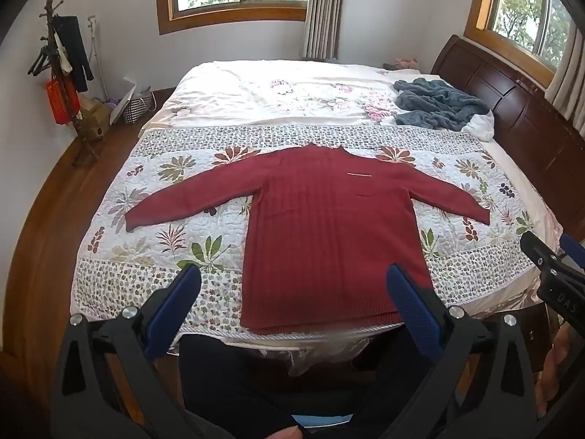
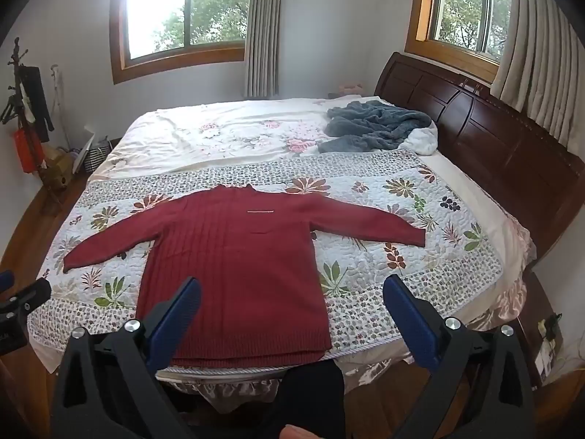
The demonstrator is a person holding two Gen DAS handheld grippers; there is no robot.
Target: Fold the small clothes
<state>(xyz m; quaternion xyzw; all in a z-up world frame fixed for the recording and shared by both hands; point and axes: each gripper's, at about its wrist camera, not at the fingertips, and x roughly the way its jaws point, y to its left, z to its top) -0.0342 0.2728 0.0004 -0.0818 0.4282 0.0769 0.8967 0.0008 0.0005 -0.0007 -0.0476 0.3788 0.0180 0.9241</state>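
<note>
Two grippers are in view, both held back from the near edge of the bed and above it. We note the left gripper [image 1: 294, 292] with its blue-padded fingers [image 1: 415, 309] spread wide and nothing between them; the right gripper [image 2: 292, 307] stands the same, fingers [image 2: 175, 318] far apart and empty. We see the dark red ribbed knit sweater [image 1: 329, 234] lying flat on the white quilted bedspread with leaf and flower print [image 1: 153, 219], collar toward the far side, hem at the near edge of the bed, both long sleeves stretched out sideways. Neither gripper touches it. We record a crumpled grey-blue fleece blanket [image 2: 376, 128] at the far right of the bed, near the dark wooden headboard [image 2: 512, 153], well apart from the sweater. From the left wrist view, the right gripper's tip shows at the right edge.
</note>
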